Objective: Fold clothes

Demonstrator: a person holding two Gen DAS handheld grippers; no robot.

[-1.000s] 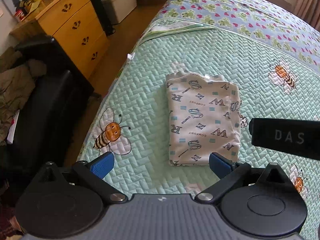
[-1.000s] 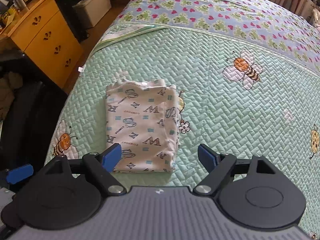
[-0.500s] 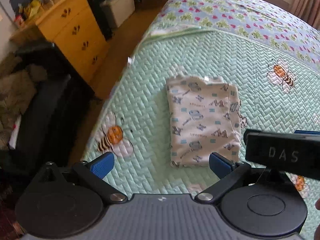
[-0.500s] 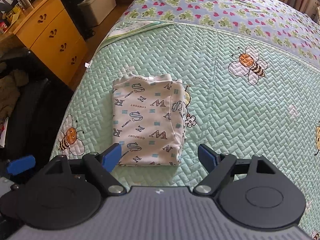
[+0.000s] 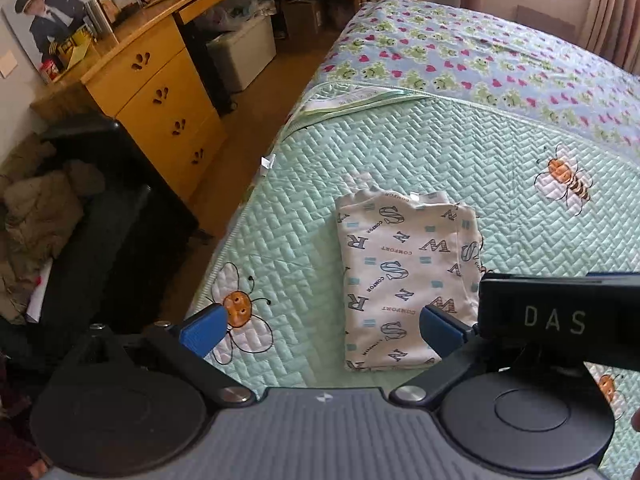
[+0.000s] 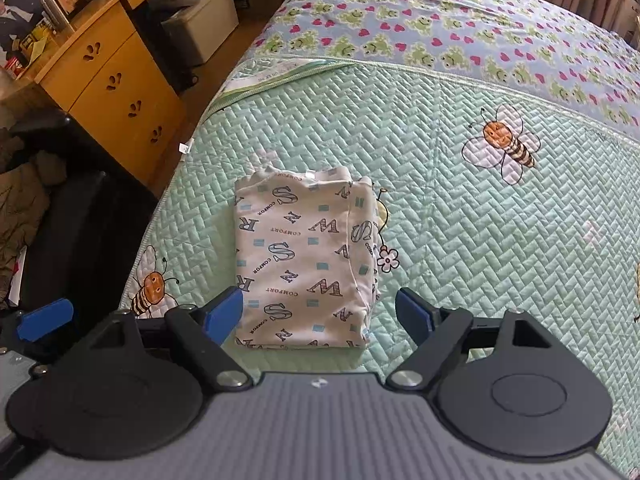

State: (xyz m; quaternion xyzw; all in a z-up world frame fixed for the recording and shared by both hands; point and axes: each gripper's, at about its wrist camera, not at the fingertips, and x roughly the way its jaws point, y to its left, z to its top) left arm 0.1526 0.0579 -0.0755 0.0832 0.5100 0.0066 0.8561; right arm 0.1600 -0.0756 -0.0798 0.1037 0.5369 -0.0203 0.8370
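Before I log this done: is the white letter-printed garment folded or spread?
Folded: the white letter-printed garment lies as a compact rectangle, layered edges showing.

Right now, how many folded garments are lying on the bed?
1: the folded garment lies on the green quilt near its left edge, ahead of both grippers. Nothing else shows; the bed's far side is out of view.

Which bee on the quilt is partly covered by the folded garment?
The bee at the garment's right edge, above the small flower: only its pale wing and antenna peek out. The other bees lie fully uncovered.
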